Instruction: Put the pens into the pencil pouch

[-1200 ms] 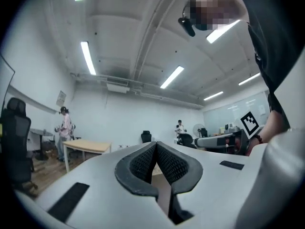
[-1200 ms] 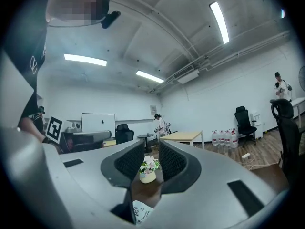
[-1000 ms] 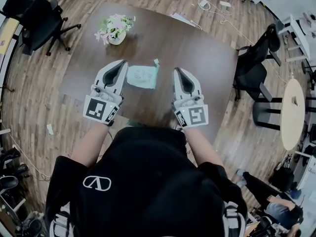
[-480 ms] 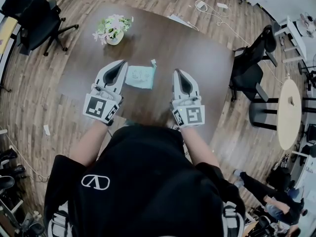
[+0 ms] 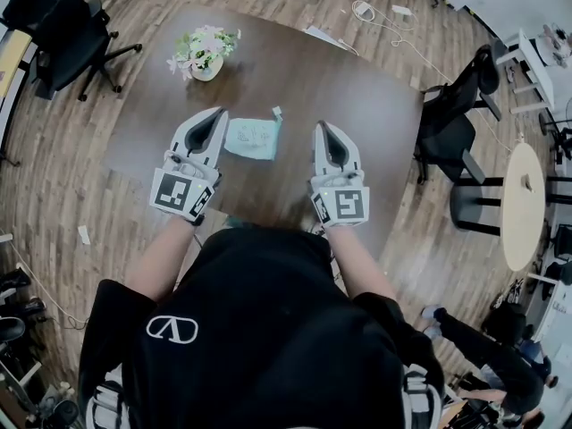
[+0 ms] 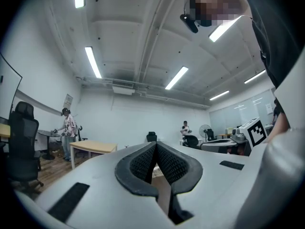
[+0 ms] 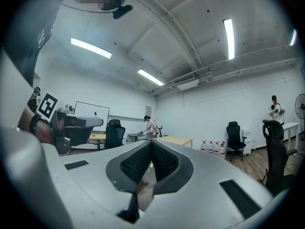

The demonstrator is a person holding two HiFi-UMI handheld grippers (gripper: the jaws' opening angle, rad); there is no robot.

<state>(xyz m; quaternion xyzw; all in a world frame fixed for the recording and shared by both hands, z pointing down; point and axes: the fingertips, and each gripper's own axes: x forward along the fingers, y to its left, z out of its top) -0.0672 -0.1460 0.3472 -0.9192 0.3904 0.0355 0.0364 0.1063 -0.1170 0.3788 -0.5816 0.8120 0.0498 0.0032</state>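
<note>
Head view looks down on one dark brown table (image 5: 349,79) with a single pale teal pencil pouch (image 5: 253,138) lying flat near its middle, and everything else is placed from that pouch. Two grippers are held level over the table. The left gripper (image 5: 218,113) is just to the pouch's left, its tip beside the pouch's upper left corner. The right gripper (image 5: 321,126) is a little farther off on the pouch's right, apart from it. Left gripper view shows two ribbed black pads (image 6: 142,163) meeting at the tip with nothing between them, and the right gripper view shows the same (both grippers are closed and empty). One small pale tab (image 5: 278,113) sticks out at the pouch's upper right corner. Whether any pens lie in or beside the pouch is too small to tell. One pot of pink and white flowers (image 5: 207,54) stands on the table beyond the pouch and to its left, well apart from it. Two black office chairs stand on the wood floor (image 5: 80,177) off the table: the left chair (image 5: 63,21) far beyond the flowers, and the right chair (image 5: 458,114) past the table's edge on the pouch's other side.
</note>
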